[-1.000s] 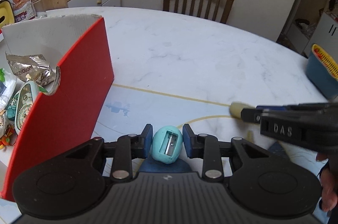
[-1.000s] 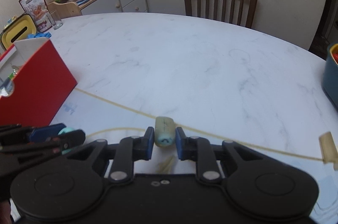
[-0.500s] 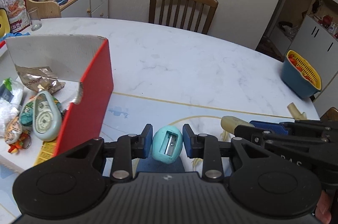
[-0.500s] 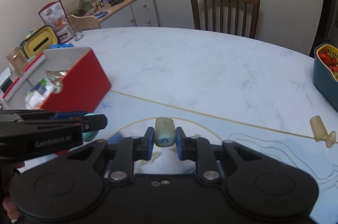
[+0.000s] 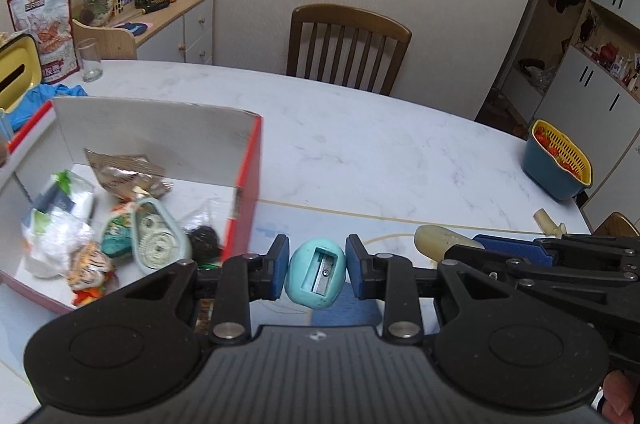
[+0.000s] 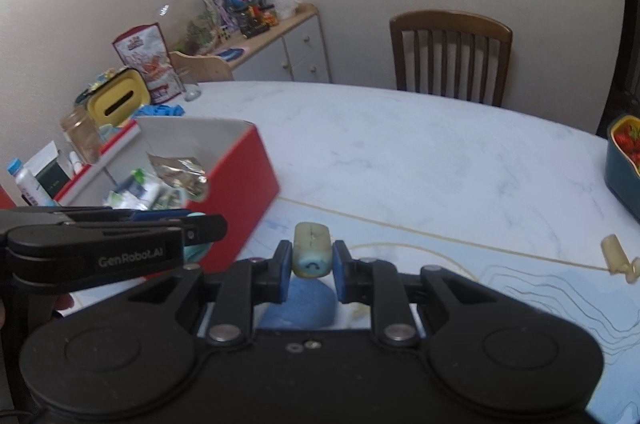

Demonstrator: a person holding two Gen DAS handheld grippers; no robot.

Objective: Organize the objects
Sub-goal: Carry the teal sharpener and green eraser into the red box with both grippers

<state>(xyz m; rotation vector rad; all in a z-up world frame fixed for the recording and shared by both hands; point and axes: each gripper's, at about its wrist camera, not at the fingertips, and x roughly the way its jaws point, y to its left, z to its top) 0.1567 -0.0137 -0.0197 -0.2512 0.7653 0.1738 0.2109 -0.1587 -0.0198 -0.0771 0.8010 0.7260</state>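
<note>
**Two grippers, one item in each, beside a filled red box**

Two grippers are in view, each carrying one item. The left gripper (image 5: pixel 317 267) has its jaws closed on a single teal pencil sharpener (image 5: pixel 316 274), blade slot facing the camera, held above the surface (image 5: pixel 380 152) just right of the red box (image 5: pixel 245 200). The right gripper (image 6: pixel 308 266) has its jaws closed on one pale yellowish eraser (image 6: pixel 311 250) with a small curved mark on its near end, held above a blue patch printed on the mat (image 6: pixel 540 288).

One red box with a white interior stands open on the left of the surface. Inside it lie one crumpled silver snack packet (image 5: pixel 128 176), one pale green correction tape dispenser (image 5: pixel 158 238), one dark mesh-wrapped item (image 5: pixel 204 238), some white plastic-wrapped packs (image 5: pixel 56 224) and a small orange and white figure (image 5: pixel 90 270); an exact count of the smaller pieces cannot be told.

One dark blue tub (image 5: pixel 558 166) with a yellow strainer insert sits at the right edge, holding red strawberries. One small cream plastic piece (image 6: pixel 618 256) lies alone on the mat near the right side. One wooden chair (image 5: pixel 348 48) stands behind the surface, and one drinking glass (image 5: pixel 91 60) stands at its far left.
</note>
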